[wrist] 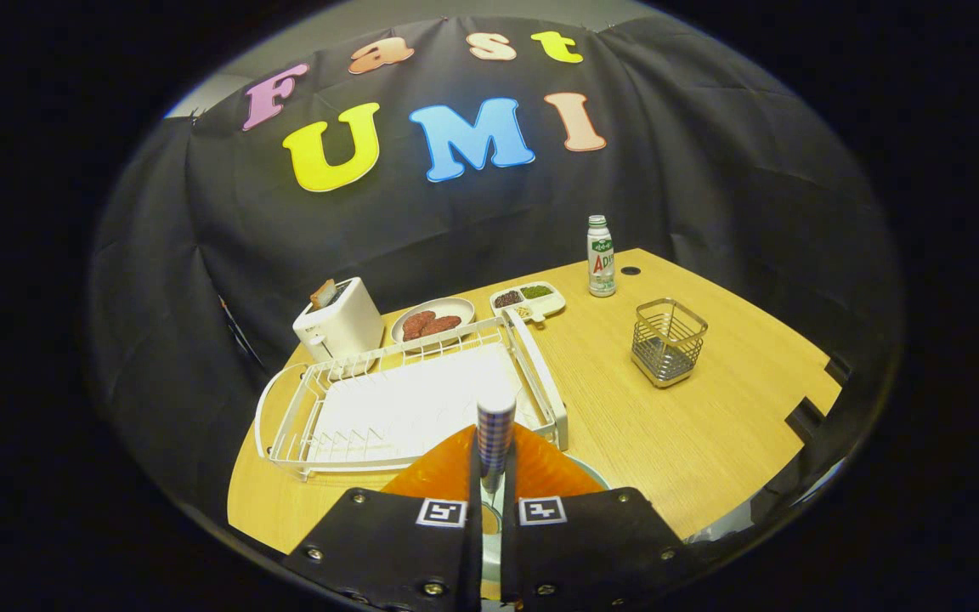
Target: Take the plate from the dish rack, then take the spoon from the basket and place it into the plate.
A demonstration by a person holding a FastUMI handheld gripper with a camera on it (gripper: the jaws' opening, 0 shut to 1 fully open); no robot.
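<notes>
while tongs (pixel 492 501) clamp spoon (pixel 495 433), above plate (pixel 532 467)

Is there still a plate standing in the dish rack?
No: the dish rack holds nothing, and the orange plate lies below the tool, which grips the spoon.

On the wooden table (pixel 710 425): white toaster (pixel 339 321) holding a slice, small plate of reddish food (pixel 432 322) beside it, divided tray of beans (pixel 529 299), white bottle (pixel 600 257) standing beyond.
</notes>
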